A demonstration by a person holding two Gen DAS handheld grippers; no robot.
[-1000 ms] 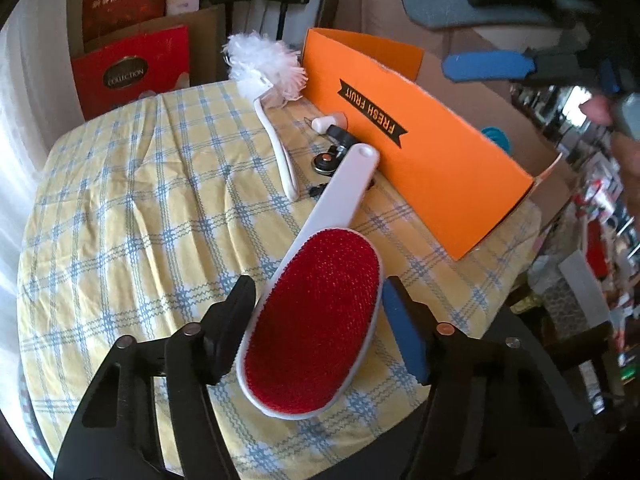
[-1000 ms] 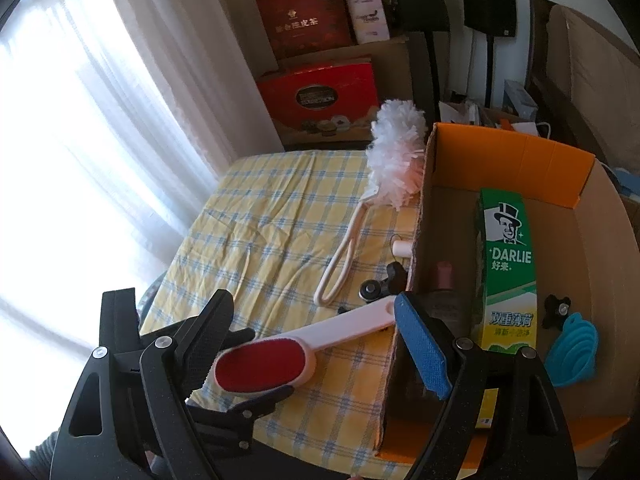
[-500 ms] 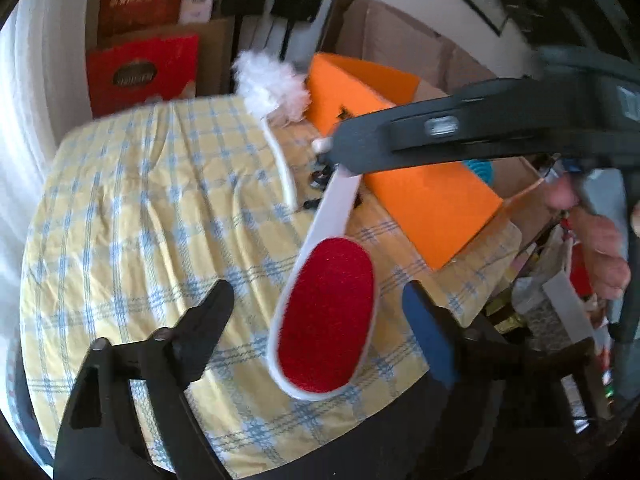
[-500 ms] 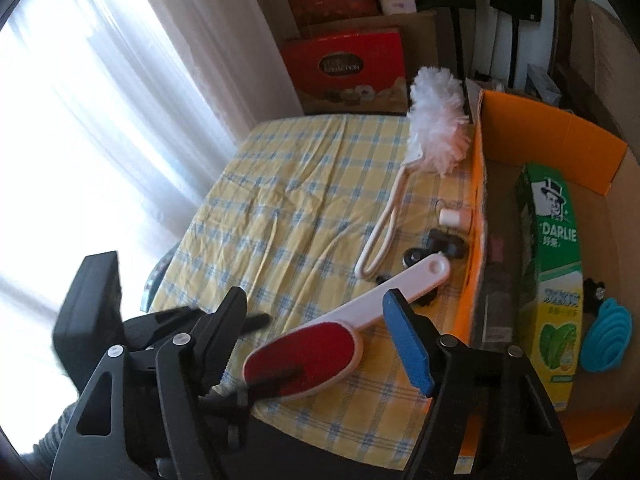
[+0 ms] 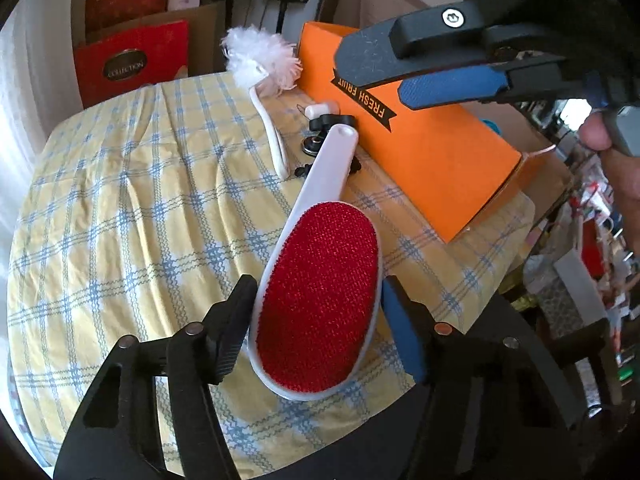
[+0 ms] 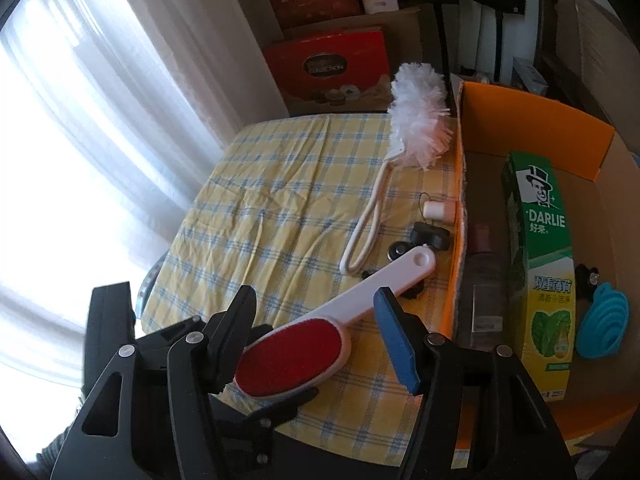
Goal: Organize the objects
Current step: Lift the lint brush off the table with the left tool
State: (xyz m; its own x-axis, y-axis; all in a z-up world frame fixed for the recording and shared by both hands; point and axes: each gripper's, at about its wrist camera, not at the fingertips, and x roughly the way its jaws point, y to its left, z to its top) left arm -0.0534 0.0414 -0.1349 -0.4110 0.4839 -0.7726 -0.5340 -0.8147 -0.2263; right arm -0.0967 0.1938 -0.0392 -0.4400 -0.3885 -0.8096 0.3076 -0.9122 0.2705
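A white lint brush with a red pad [image 5: 320, 292] lies on the checked tablecloth, handle toward the orange box [image 5: 432, 152]. My left gripper [image 5: 316, 320] is shut on the lint brush, its jaws touching both sides of the red head; this also shows in the right wrist view [image 6: 292, 356]. My right gripper [image 6: 320, 332] is open and hovers above the brush; it appears in the left wrist view [image 5: 404, 76] at the upper right. The orange box [image 6: 460, 152] holds a green toothpaste carton [image 6: 540, 248] and a blue funnel [image 6: 604, 332].
A white fluffy duster [image 5: 260, 64] lies at the table's far side, with a small white cap [image 5: 318, 111] and small black parts [image 5: 332, 122] beside the box. Red gift boxes [image 5: 132, 60] stand behind. The table's edge runs near my left gripper.
My left gripper's jaws have closed onto the red head of the lint brush. My right gripper has swung across above the brush and box.
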